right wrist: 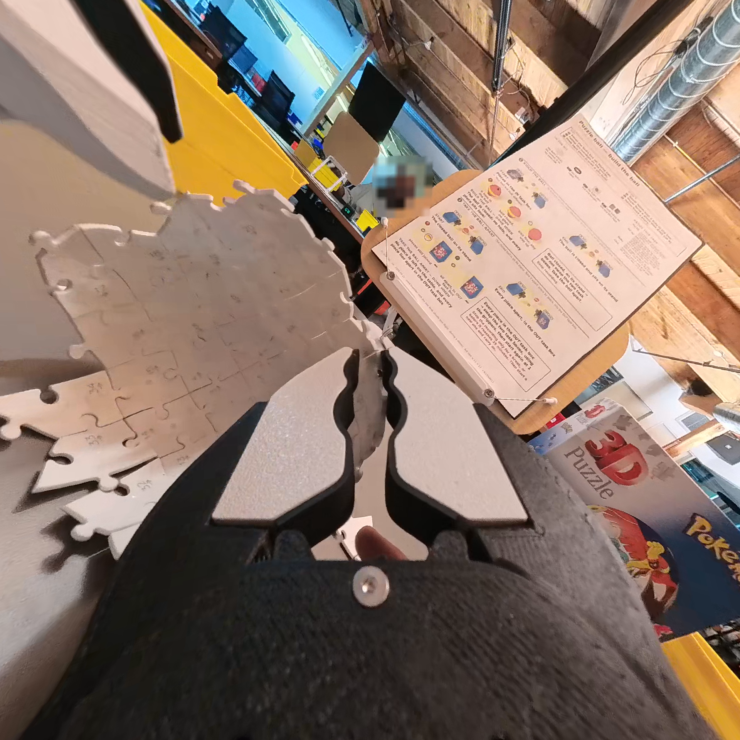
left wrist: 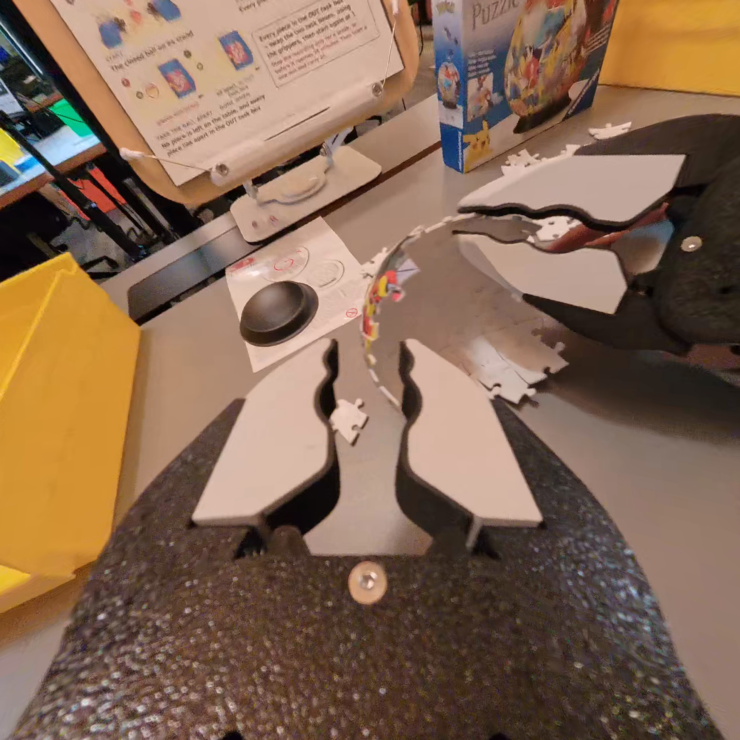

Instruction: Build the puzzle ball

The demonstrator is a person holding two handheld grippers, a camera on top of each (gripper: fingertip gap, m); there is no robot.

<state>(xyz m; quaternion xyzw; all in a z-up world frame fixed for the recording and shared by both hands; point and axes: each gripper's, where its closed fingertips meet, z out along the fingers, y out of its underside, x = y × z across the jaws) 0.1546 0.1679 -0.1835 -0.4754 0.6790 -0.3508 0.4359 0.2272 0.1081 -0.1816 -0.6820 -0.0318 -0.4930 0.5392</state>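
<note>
Shell (left wrist: 440, 304) pinched by right gripper (right wrist: 368, 360); left gripper (left wrist: 368, 352) parted, empty.

Matt grey table (left wrist: 600, 500); glossy black stand (left wrist: 278, 312); rough speckled tongs (left wrist: 368, 380)

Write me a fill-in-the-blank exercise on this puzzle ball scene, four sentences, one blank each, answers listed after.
1. The right gripper is shut on the rim of the half-built ____.
2. The left gripper is open above a single loose ____ on the table.
3. The round black stand rests on a sheet of ____.
4. The bin left of the left gripper is coloured ____.

Answers: puzzle ball; puzzle piece; paper; yellow
</note>
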